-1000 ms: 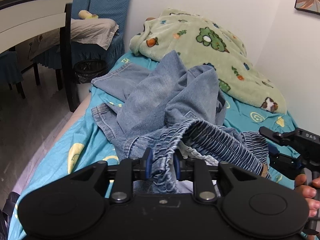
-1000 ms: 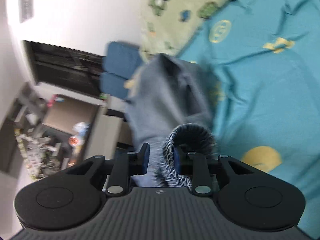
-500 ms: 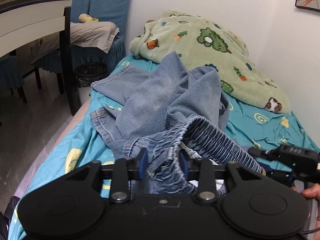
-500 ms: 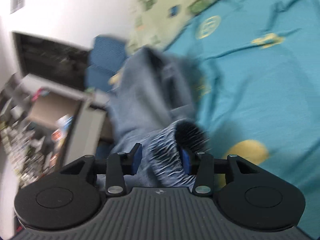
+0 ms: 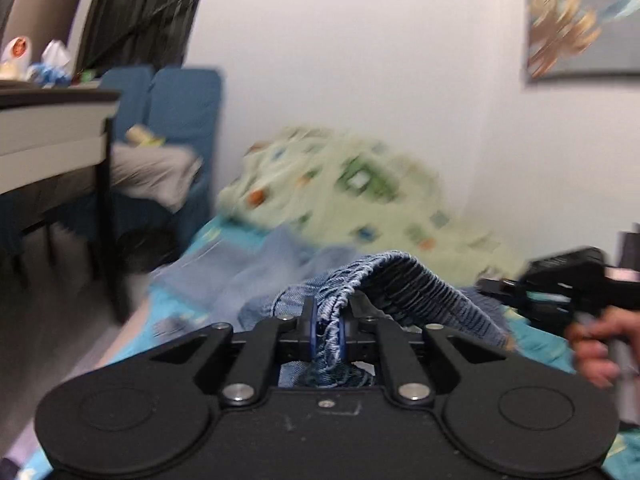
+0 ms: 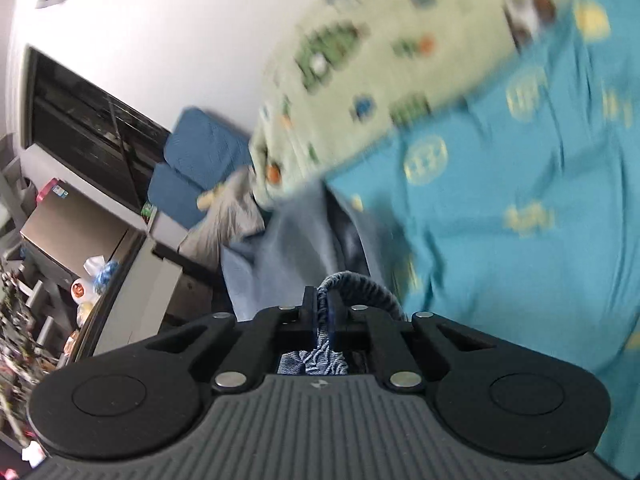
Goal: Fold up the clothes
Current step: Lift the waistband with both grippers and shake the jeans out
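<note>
Both grippers now pinch the elastic waistband of one pair of jeans; a second ago each had its jaws spread loosely around the gathered band.

Nearest in the left wrist view, the left gripper (image 5: 327, 326) has its jaws closing on a bunch of the ribbed waistband (image 5: 404, 280), which the blue pads already press from both sides. The band arches up and to the right from the pads, higher above the bed than before. Nearest in the right wrist view, the right gripper (image 6: 323, 312) is clamped tight on another part of the same waistband (image 6: 360, 286), which loops out of the jaws to the right.

At the right edge of the left wrist view the right gripper (image 5: 500, 285) shows again with a hand (image 5: 596, 344) behind it.

The jeans (image 5: 256, 276) trail away from the grippers across the middle of the bed (image 6: 520, 280), their legs crumpled toward its left edge. The bed has one teal sheet with yellow prints; its right half lies bare and flat in the right wrist view.

Farther off, one pale green blanket (image 5: 344, 196) with animal prints is heaped at the far end of the bed against the white wall. Left of the bed stand two blue chairs (image 5: 180, 104) and one dark-framed table (image 5: 56, 120), with bare floor (image 5: 60, 320) along the bed's left edge. One picture (image 5: 580, 20) hangs on the wall, upper right. Both views are blurred.
</note>
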Tool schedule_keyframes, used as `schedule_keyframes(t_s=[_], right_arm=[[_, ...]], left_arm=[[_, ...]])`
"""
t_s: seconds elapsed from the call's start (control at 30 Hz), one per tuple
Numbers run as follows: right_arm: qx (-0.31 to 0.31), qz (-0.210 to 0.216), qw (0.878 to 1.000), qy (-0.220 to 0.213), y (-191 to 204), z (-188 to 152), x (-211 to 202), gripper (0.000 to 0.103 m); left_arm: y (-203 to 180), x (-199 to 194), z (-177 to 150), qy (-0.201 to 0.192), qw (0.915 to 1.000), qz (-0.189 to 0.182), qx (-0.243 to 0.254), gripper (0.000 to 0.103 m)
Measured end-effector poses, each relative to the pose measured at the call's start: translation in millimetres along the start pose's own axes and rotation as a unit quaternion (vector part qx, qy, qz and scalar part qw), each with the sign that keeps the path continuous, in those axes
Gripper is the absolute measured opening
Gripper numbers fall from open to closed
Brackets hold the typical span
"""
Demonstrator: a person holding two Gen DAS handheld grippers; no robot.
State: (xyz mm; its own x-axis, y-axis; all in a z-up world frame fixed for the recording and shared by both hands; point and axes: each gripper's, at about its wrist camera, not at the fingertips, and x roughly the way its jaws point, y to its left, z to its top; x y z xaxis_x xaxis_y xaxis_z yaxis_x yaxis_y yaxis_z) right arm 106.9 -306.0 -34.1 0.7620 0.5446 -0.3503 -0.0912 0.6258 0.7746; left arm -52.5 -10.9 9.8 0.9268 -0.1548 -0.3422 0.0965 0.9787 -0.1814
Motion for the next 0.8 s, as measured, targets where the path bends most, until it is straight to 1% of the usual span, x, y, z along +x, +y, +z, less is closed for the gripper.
schedule_keyframes(t_s=[0.03,0.1,0.17,0.27,0.37,0.43,0.57,0.63,0.73,0.77,0.8], right_arm=[[-0.012,-0.002,1.0,-0.014,7.3,11.7,-7.1,0.005],[-0.035,-0.012,0.999,-0.038,20.8,40.2,-19.7,0.005],[-0.055,-0.02,0.996,-0.063,31.2,73.3,-32.0,0.005],[-0.089,-0.039,0.991,-0.095,36.0,119.3,-46.5,0.005],[-0.106,-0.072,0.985,-0.118,19.0,159.9,-51.6,0.005],[-0.106,-0.091,0.981,-0.133,-6.7,183.9,-53.2,0.005],[-0.106,-0.13,0.975,-0.146,-74.7,226.5,-42.1,0.005],[-0.11,-0.147,0.972,-0.147,-109.6,242.8,-33.2,0.005],[-0.131,-0.161,0.966,-0.152,-161.2,252.6,-19.6,0.005],[-0.131,-0.167,0.965,-0.151,-177.8,251.6,-15.1,0.005],[-0.125,-0.176,0.966,-0.145,-195.8,249.4,-9.1,0.005]], left_arm=[[-8.2,-7.1,2.7,-0.016,0.9998,-0.014,0.001,0.008],[-38.8,-11.9,6.0,-0.031,0.9985,-0.038,0.025,0.008],[-69.1,-8.1,7.9,-0.034,0.9968,-0.062,0.037,0.008],[-110.2,14.3,8.7,-0.026,0.9936,-0.105,0.032,0.008],[-150.4,45.9,5.3,-0.031,0.9891,-0.139,0.037,0.008],[-177.0,70.7,-1.4,-0.032,0.9861,-0.156,0.047,0.008],[-232.0,129.8,-30.1,0.003,0.9777,-0.196,0.075,0.008],[-251.1,162.1,-51.6,0.023,0.975,-0.208,0.075,0.008],[-271.5,207.7,-85.6,0.064,0.972,-0.217,0.064,0.008],[-274.6,218.6,-96.0,0.078,0.9704,-0.218,0.068,0.008],[-277.0,224.9,-103.6,0.083,0.9684,-0.223,0.076,0.008]])
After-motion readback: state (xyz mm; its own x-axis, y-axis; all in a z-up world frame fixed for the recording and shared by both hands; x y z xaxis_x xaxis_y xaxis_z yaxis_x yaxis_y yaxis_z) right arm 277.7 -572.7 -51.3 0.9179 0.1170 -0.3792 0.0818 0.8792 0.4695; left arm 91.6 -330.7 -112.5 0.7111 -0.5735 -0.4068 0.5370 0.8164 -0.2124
